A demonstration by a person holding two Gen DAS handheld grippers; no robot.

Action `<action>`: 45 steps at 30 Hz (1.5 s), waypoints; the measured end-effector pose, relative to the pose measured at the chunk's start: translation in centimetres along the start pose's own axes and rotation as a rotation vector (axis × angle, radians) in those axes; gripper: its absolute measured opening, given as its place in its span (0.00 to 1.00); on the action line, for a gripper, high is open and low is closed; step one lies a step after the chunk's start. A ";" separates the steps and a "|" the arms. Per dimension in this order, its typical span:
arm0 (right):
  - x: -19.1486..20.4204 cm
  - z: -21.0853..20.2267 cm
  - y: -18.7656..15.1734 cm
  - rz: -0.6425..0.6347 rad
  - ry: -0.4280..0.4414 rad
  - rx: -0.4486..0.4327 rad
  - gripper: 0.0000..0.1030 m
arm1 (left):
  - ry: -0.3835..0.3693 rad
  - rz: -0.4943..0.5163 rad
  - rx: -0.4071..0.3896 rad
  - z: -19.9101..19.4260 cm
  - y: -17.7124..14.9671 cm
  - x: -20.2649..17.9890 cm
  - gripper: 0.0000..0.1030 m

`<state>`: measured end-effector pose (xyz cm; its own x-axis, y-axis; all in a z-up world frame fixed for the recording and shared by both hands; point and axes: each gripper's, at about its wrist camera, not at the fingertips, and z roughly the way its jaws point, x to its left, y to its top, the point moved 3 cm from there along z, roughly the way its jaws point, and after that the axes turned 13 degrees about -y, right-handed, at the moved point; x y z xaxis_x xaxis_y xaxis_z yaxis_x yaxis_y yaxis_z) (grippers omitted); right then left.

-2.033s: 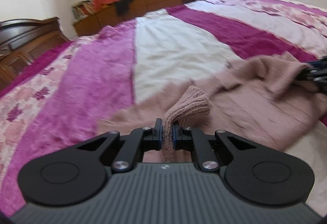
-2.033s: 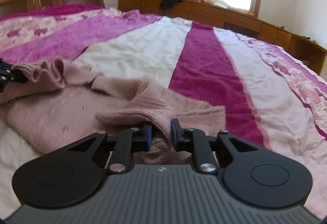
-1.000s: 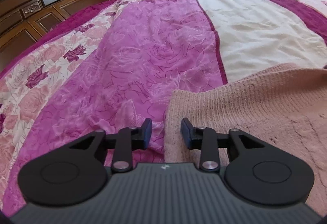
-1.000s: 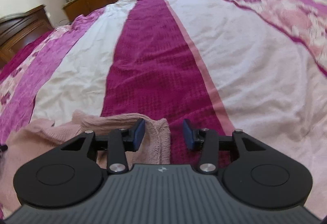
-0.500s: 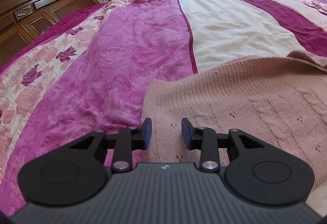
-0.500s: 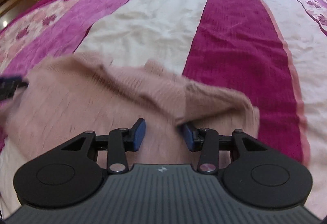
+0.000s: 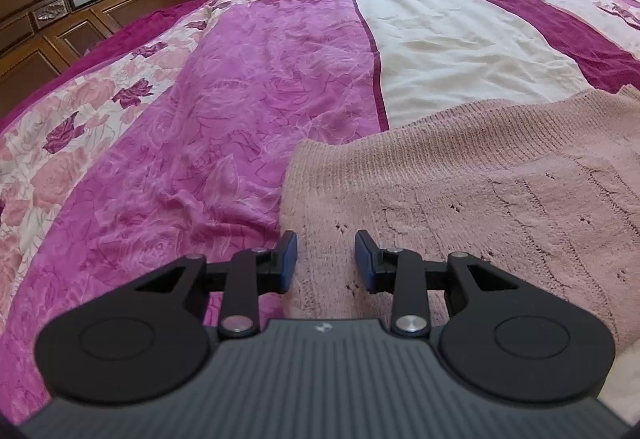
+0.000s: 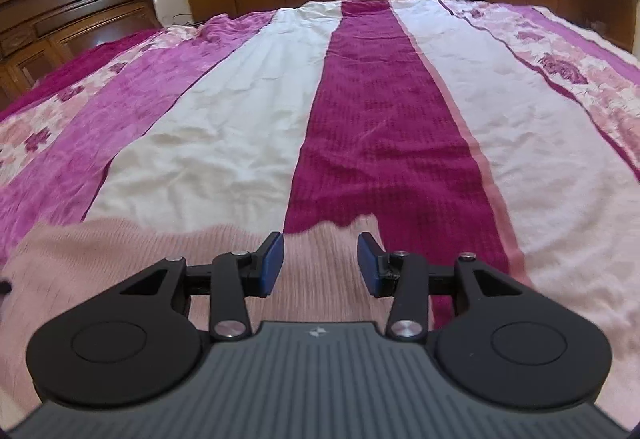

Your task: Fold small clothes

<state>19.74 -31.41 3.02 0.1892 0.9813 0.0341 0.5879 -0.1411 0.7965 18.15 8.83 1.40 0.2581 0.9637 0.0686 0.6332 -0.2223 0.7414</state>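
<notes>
Pink knit is spread across the near part of the bed point(image 7: 248, 111): the sweater point(image 7: 460, 175) is seen lying flat on the striped bedspread, its ribbed edge running along the far side and its left edge resting on the magenta stripe. No sleeve can be seen sticking out in either view, so the sleeves are judged to be tucked in or out of sight; which one cannot be told.

The left hand-held gripper point(image 7: 326, 257) is held just above the sweater's near left part, fingers spread apart and nothing between them. The right hand-held gripper point(image 8: 320, 259) is likewise parted and empty, poised over the far edge of the sweater point(image 8: 160, 259), where the knit meets the dark magenta stripe.

The garment is judged to be laid out and smoothed, with the main fold not yet made. An edge is left to be pinched on each side and carried over, then the bundle halved.
</notes>
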 end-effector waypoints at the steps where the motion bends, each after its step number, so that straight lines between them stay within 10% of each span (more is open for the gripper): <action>1: -0.2 -1.0 -0.6 -0.005 0.008 -0.005 0.48 | -0.004 -0.007 -0.001 -0.2 -0.1 0.0 0.34; 15: -3.5 -9.1 -7.2 0.064 -0.004 -0.018 0.70 | -0.051 -0.107 0.048 -4.0 -2.1 0.4 0.34; 25: -7.7 -8.4 -9.7 0.306 0.049 0.090 0.75 | -0.079 -0.205 0.071 -6.3 -2.9 0.8 0.52; 45: -8.2 -5.2 -12.3 0.531 0.308 0.213 0.83 | -0.051 -0.256 0.129 -7.3 -4.5 -0.7 0.52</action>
<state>6.87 -37.03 -3.93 0.2809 0.7592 0.5871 0.6258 -0.6087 0.4877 9.74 10.22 2.86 0.1120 0.9829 -0.1462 0.7693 0.0074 0.6388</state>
